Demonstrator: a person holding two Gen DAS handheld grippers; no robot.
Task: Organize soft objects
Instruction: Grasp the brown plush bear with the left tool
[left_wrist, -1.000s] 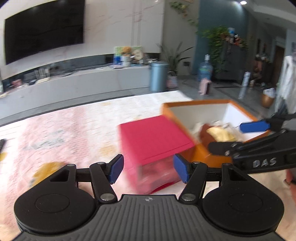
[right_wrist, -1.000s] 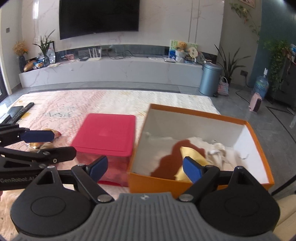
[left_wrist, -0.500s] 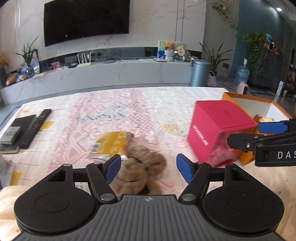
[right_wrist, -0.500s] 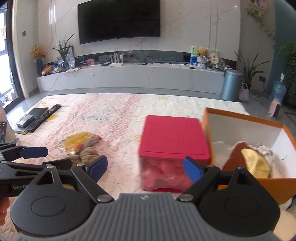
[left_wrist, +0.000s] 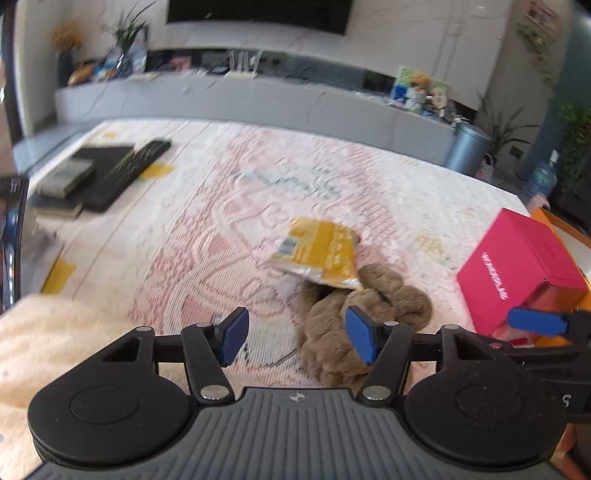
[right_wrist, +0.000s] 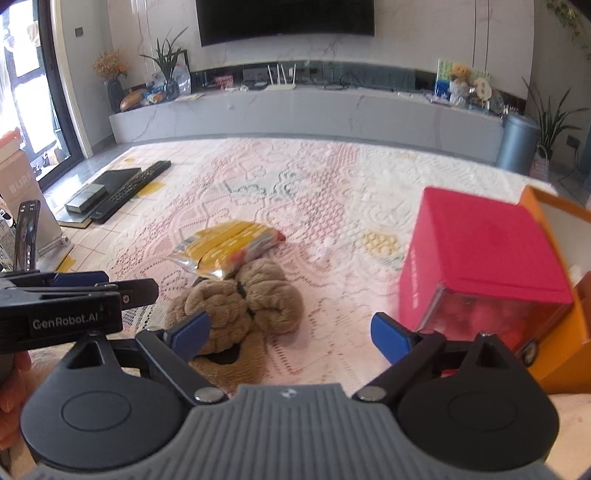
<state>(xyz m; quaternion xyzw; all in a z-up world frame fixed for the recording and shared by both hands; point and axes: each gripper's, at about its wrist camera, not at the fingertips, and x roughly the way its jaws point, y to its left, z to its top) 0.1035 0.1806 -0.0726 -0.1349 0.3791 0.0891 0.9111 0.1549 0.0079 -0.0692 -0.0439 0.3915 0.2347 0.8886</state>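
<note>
A brown plush toy (left_wrist: 332, 314) lies on the patterned rug, with a yellow snack packet (left_wrist: 317, 251) resting against its far side. My left gripper (left_wrist: 297, 339) hovers just over the plush's left part; its jaws are closing, and neither pad presses on anything. The right pad overlaps the plush in the picture. In the right wrist view the plush (right_wrist: 243, 299) sits ahead of the left finger of my right gripper (right_wrist: 291, 334), whose jaws are opening with only rug between them. The left gripper (right_wrist: 129, 284) shows at the left edge there.
A red lidded box (right_wrist: 480, 243) stands to the right, with an orange box (right_wrist: 569, 332) behind it. A remote (right_wrist: 129, 184) and flat dark items lie at the rug's far left. Cream fabric (left_wrist: 55, 332) fills the lower left. A low TV bench runs along the back wall.
Both grippers have swung left and down, away from the red and orange boxes, to the plush toy and yellow packet. The left jaws stand narrower, the right slightly wider.
</note>
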